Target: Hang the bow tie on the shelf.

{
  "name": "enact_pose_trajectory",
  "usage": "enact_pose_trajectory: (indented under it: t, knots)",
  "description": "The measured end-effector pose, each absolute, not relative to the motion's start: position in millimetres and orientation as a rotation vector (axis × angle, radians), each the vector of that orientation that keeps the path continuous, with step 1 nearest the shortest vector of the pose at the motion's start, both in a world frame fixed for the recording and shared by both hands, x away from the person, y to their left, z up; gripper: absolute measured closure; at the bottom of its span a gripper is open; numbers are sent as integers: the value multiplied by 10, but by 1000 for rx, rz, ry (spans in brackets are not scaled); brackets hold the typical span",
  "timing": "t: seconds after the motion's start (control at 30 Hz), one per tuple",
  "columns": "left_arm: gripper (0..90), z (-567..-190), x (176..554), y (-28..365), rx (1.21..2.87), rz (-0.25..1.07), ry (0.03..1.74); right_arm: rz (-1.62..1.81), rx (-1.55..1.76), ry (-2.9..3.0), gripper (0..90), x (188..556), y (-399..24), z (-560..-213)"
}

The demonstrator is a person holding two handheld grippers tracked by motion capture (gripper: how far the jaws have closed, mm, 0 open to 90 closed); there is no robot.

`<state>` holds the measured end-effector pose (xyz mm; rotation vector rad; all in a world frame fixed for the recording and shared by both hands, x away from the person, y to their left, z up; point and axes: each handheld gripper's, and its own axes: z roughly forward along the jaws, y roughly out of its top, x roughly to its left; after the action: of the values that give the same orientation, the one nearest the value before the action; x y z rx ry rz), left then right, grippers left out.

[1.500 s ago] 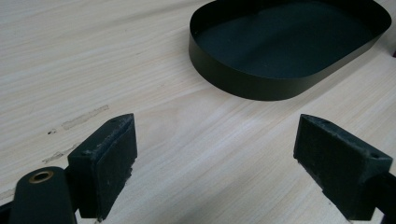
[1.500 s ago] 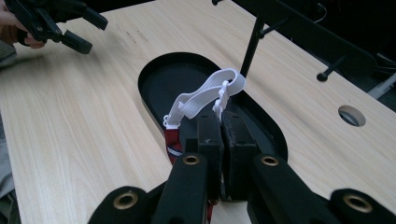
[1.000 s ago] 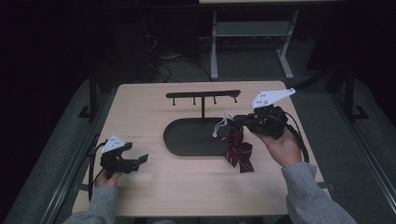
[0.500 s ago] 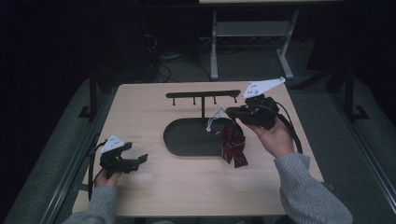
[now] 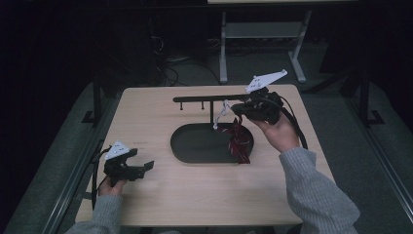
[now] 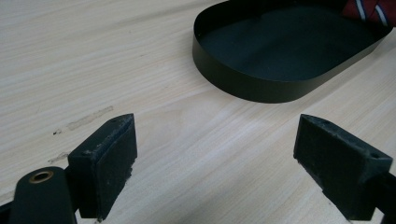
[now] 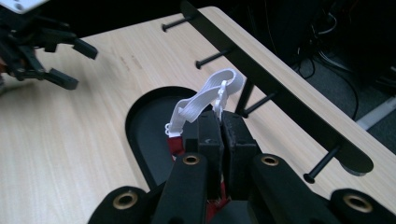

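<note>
High view: tie [image 5: 239,141] nearer rack [image 5: 209,99].

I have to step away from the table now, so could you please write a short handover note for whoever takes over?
Right gripper: shut on the white strap of the red bow tie, held up beside the black peg rack.
Left gripper: open, nothing between its jaws, low over the wooden table, near its left front.
Bow tie: hangs from the strap over the right end of the black oval tray.
Done: bow tie picked up.
Left: probably hooking the strap on a rack peg; not on one yet.
</note>
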<state>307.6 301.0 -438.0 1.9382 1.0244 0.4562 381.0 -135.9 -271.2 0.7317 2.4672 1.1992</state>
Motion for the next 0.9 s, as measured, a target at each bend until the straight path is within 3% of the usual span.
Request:
enact_pose_trajectory:
  t: [0.9]
  knots:
    - [130, -4373, 3076, 3020, 1940, 458, 1019, 1138, 861, 2484, 868, 4290, -1265, -2791]
